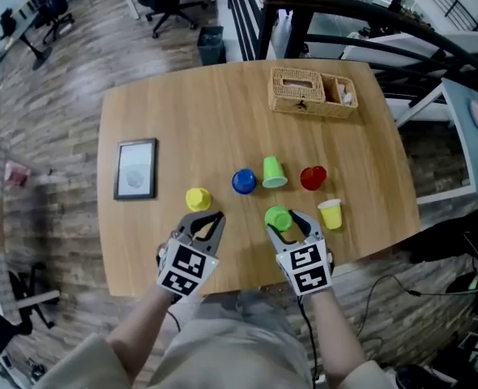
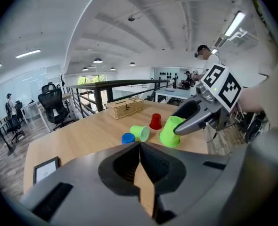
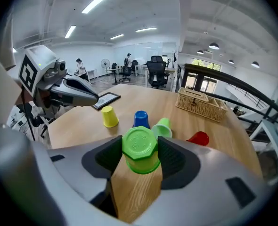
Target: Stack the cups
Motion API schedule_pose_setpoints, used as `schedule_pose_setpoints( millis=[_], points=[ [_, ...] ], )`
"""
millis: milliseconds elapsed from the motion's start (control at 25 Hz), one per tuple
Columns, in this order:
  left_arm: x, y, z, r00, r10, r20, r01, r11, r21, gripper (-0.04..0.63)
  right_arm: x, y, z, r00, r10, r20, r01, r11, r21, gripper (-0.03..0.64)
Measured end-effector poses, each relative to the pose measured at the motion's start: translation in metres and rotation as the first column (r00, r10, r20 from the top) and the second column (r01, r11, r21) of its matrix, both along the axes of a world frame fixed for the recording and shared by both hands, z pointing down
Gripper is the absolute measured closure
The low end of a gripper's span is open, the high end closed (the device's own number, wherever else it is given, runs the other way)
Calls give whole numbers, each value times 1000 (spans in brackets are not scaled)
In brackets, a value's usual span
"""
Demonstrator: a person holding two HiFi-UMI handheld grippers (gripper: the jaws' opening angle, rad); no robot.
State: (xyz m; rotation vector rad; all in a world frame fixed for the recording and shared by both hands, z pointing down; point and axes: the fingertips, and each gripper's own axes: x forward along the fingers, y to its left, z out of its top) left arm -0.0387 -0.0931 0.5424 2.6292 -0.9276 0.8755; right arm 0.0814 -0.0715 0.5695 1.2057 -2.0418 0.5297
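Looking down in the head view, you have the right gripper (image 1: 292, 220) clamped on an upside-down green cup (image 1: 278, 218) by the near edge of the table (image 1: 142, 250), with the left gripper (image 1: 210, 220) just beside it. Beyond them sit a yellow cup (image 1: 198, 198), a blue cup (image 1: 243, 181), a pale green cup (image 1: 273, 173) on its side, a red cup (image 1: 313, 177) and a second yellow cup (image 1: 330, 214), while the wicker basket (image 1: 304, 102) holds something white in its right compartment. Your left gripper view shows its jaws pressed together on nothing, and your right gripper view shows the pads squeezing the green cup's sides, base toward the camera.
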Motion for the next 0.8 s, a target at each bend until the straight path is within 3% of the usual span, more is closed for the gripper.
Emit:
schedule_pose_setpoints(
  millis=[320, 800],
  points=[
    [39, -1, 12, 996, 91, 8, -91, 996, -15, 572, 29, 6, 17, 998, 69, 10, -69, 997, -33, 365],
    [46, -4, 47, 992, 119, 48, -115, 991, -70, 572, 30, 6, 67, 997, 73, 40, -68, 993, -99, 365]
  ],
)
